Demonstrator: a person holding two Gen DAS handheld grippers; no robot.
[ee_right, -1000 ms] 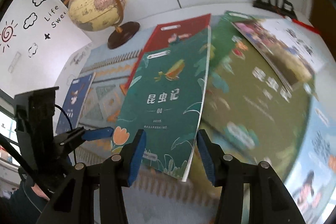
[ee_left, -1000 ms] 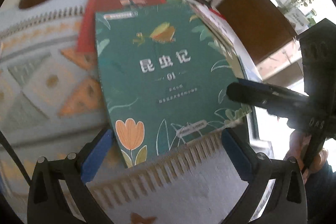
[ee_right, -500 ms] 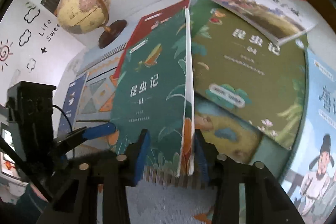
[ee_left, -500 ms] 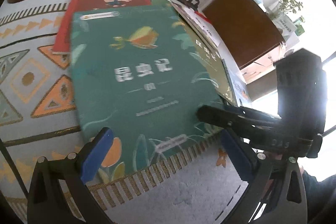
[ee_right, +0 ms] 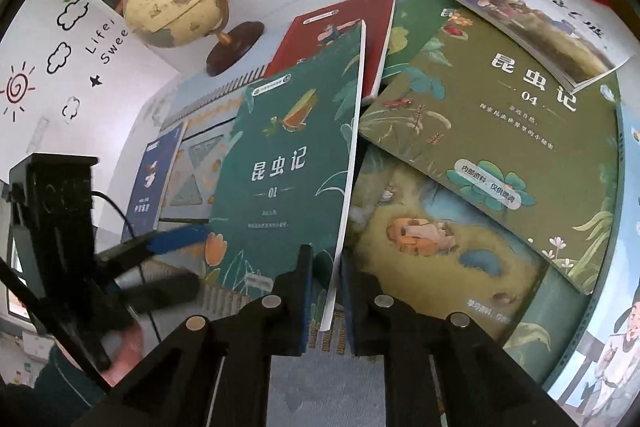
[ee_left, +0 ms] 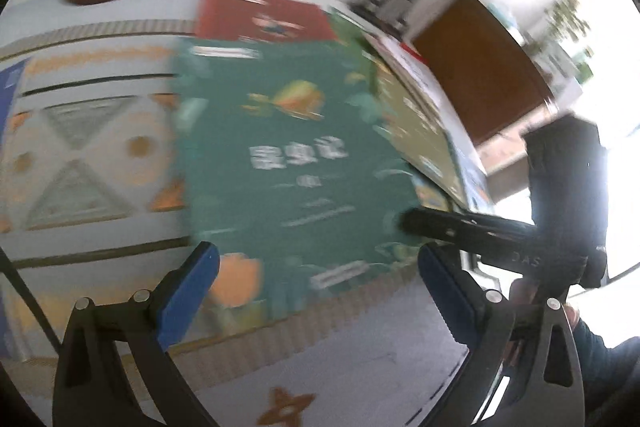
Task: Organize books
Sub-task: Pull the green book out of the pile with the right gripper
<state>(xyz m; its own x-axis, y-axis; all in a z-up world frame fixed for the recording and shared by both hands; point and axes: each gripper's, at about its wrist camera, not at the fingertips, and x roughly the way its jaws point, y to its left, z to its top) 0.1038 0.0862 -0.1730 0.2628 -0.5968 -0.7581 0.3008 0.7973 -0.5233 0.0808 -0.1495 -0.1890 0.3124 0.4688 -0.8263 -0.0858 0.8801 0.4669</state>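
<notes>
Right gripper (ee_right: 326,301) has just been closing its jaws, and its blue pads now pinch the near edge of the dark green book (ee_right: 292,163) — the page block sits tight between them at about 6 o'clock in the right wrist view. That book's right side is tipped up off the pile, while its left side lies toward the patterned mat (ee_left: 80,147). Left gripper (ee_left: 316,291) stands wide open with nothing between its fingers; the green book's near edge lies just beyond them, untouched as far as the blurred left wrist view shows.

The step in hand looks like lifting one book off the loose heap. Next, I judge, the book must be drawn clear without dragging the red book (ee_right: 344,27) under its far end at 12 o'clock, and the thin edge grip may let it sag or swing — the open left gripper could steady it.

The green cover reads 昆虫记 with "01" beneath. At 2 o'clock, an olive book (ee_right: 500,131) bears the same title and "04". On the wall at 10 o'clock, "Life" and "Swee" show, cut off.
</notes>
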